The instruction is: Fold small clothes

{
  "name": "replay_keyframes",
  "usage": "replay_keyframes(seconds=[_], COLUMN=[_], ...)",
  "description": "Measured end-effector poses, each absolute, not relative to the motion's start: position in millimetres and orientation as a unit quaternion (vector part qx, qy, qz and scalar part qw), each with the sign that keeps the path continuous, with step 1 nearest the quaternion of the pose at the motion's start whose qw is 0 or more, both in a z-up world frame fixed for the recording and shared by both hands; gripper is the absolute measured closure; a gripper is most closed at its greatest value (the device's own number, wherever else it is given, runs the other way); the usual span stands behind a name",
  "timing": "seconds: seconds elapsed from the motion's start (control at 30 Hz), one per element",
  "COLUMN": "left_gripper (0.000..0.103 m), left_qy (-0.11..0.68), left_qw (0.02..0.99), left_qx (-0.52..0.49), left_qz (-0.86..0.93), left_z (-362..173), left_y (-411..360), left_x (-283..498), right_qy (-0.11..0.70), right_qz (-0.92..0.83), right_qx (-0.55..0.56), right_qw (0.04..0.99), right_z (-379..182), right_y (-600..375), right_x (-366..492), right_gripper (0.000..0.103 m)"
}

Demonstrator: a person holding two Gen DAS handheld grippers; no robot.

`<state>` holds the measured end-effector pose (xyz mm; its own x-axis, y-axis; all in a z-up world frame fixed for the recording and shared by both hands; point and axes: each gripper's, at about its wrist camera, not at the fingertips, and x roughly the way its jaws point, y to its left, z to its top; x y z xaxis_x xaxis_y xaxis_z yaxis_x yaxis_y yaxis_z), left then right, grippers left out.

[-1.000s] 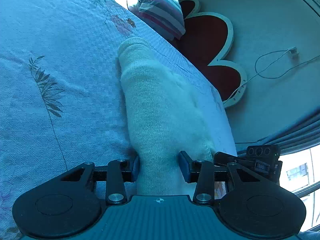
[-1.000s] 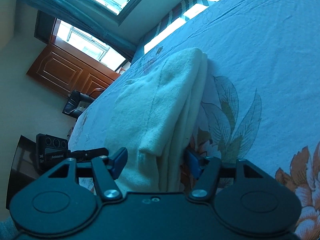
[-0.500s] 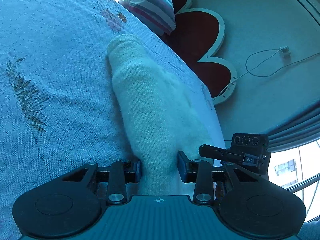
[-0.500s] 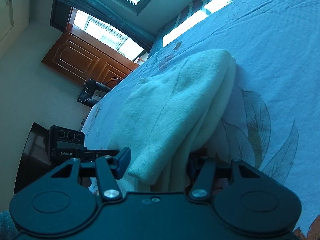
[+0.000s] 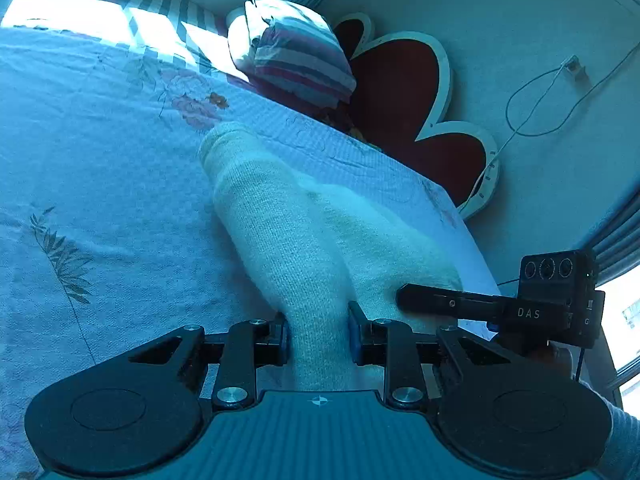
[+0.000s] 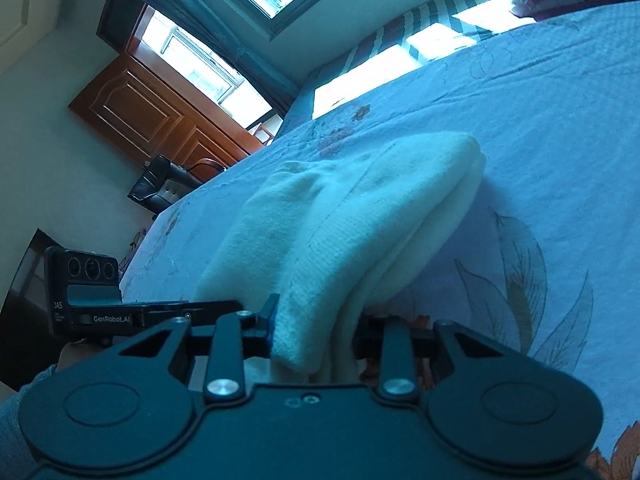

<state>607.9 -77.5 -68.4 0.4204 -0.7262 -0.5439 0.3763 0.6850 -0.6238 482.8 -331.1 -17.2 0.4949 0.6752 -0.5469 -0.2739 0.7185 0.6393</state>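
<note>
Both of your grippers are clamped on the same cream knitted garment (image 5: 320, 240), which lies folded on the pale blue floral bedspread (image 5: 100, 200). Your left gripper (image 5: 318, 338) has its two blue-padded fingers (image 5: 283, 338) pressed against either side of a thick bunched roll of the knit, so it is closed on the cloth and not gaping. Your right gripper (image 6: 316, 326) pinches the other end in the same way: the left pad (image 6: 269, 316) touches the fabric, while the right finger is mostly hidden behind the hanging layers. From the right wrist camera, the garment (image 6: 360, 216) shows as several stacked layers with a rounded fold at the far end, resting on the bedspread (image 6: 540, 140) and rising toward your fingers. From the left wrist camera, the cloth runs away from you in a long ridge toward the striped pillow (image 5: 292, 56), which sits near the red petal-shaped headboard (image 5: 404, 92). A thin white cable (image 5: 536, 104) loops on the wall beyond. Your right gripper also appears at the right edge of the left view (image 5: 404, 296), its fingertip touching the garment just beside your left fingers. In the right view, your left gripper (image 6: 236, 306) shows at the left edge, with a wooden cabinet (image 6: 156, 120) under a bright window (image 6: 200, 64) farther back.
</note>
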Motion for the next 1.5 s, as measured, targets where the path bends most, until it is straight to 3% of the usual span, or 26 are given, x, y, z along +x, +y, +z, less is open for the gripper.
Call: replay_keyframes(seconds=[0.43, 0.63, 0.93, 1.5], left_gripper=[0.076, 0.076, 0.076, 0.076], left_qy=[0.289, 0.254, 0.297, 0.434], left_qw=[0.859, 0.871, 0.864, 0.812], left_qx=[-0.182, -0.178, -0.196, -0.263], left_qz=[-0.383, -0.381, -0.357, -0.289], left_z=[91, 129, 73, -100], left_y=[-31, -9, 8, 14], left_x=[546, 532, 538, 571], right_qy=[0.303, 0.261, 0.297, 0.436], right_qz=[0.304, 0.322, 0.329, 0.306], right_qx=[0.188, 0.166, 0.171, 0.234], right_qw=[0.883, 0.895, 0.880, 0.813], right_z=[140, 190, 154, 2], right_y=[-299, -278, -262, -258], right_x=[411, 408, 427, 472], right_gripper=[0.071, 0.071, 0.071, 0.071])
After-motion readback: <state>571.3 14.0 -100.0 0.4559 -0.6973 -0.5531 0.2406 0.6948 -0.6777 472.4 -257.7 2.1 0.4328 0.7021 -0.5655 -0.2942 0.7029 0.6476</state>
